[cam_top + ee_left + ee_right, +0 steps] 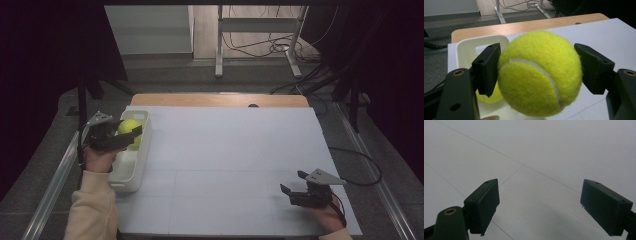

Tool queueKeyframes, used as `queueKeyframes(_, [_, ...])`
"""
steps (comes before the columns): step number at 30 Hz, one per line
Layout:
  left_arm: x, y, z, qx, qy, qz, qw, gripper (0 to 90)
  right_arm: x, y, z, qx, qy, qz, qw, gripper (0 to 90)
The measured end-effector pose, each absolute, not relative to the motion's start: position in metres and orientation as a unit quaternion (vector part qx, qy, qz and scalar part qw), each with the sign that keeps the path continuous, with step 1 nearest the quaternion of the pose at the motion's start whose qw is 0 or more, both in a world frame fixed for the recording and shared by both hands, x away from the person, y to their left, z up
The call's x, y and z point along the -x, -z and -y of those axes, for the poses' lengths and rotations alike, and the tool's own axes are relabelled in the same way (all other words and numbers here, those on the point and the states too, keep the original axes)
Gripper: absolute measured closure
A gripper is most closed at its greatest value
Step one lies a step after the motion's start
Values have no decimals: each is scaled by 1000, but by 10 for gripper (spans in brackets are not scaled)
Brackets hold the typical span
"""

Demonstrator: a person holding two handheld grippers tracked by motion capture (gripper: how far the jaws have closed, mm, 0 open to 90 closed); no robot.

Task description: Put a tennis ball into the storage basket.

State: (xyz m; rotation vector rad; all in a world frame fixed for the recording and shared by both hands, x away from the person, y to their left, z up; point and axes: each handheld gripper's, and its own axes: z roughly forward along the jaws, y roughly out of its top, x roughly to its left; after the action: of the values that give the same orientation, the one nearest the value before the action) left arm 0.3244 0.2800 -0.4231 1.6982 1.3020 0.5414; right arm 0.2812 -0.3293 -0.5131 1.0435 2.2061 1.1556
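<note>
left claw [131, 136]: yours, clamped on tennis ball [540, 73]
ball to bin [131, 172]: directly above its far end
right claw [295, 182]: wide, empty

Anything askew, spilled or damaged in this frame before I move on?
Nothing stands out. The left gripper holds a tennis ball cleanly over the white bin, the right gripper rests open.

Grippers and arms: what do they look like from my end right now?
Both the left gripper and right gripper are black, with two blocky jaws and brass-coloured rivets; each carries a grey three-cornered plate on top. A dark cable trails from the right one. The left arm wears a cream sleeve.
</note>
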Motion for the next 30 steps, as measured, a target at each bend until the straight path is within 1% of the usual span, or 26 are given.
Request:
queueKeyframes(7, [-322, 426, -287, -686, -219, -536, 441, 261, -282, 514, 329, -377, -418, -797, 219, 162])
queueKeyframes(30, [-329, 437, -291, -695, -213, -553, 408, 260, -282, 514, 329, -378, -418, -797, 217, 161])
